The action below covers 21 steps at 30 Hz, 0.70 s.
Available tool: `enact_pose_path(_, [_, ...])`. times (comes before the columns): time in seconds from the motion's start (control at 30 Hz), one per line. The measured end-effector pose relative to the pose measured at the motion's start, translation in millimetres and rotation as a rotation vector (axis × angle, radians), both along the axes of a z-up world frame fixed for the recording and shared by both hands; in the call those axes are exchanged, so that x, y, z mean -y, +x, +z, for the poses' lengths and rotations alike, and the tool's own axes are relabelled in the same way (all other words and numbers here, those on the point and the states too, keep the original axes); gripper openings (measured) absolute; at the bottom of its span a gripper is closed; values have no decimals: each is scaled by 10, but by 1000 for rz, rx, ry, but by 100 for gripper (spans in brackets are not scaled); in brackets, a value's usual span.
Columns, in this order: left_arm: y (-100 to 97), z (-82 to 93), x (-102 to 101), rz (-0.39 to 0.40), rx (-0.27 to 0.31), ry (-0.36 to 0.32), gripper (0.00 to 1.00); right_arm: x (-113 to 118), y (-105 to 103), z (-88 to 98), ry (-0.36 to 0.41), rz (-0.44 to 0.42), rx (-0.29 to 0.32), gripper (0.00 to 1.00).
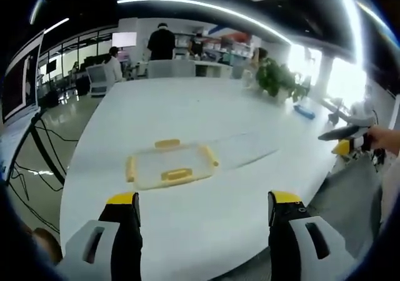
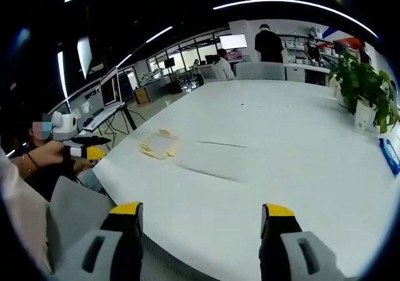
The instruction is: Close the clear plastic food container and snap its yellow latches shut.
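Clear thin plastic is all there is to the shallow rectangular lid with four yellow latches (image 1: 170, 163), which is lying flat near the white worktop's (image 1: 187, 106) near edge, beside the clear plastic container base (image 1: 240, 148). Both look light, slippery and fairly flexible, so gripping the lid by a rim edge seems wisest. The left gripper (image 1: 203, 207) and right gripper (image 2: 200, 213) are hovering wide apart, holding nothing.

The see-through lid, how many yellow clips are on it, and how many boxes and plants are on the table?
Yellow latches on the lid: 4, the first at
Clear containers: 1
Potted plants: 1
Total: 6
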<state>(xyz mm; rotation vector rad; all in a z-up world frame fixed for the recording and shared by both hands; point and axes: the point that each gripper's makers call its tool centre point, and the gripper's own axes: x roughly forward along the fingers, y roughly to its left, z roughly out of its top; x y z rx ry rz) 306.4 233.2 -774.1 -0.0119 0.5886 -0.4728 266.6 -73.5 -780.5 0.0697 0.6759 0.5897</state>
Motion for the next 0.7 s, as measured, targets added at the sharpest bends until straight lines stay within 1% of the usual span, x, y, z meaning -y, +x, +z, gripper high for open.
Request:
enact_pose_path(0.4, [145,-25,-8,-25,-10,14,82,-101,145,-22,-1,21,-7,77])
enact_pose_path(0.57, [201,-37,-16,-41,-14,19,81,-173,187,-54,-21,62,-11,77])
enact_pose_path(0.7, [250,-69,-29,-60,-21,31,81,-222,239,-44,-36,87,-5,77])
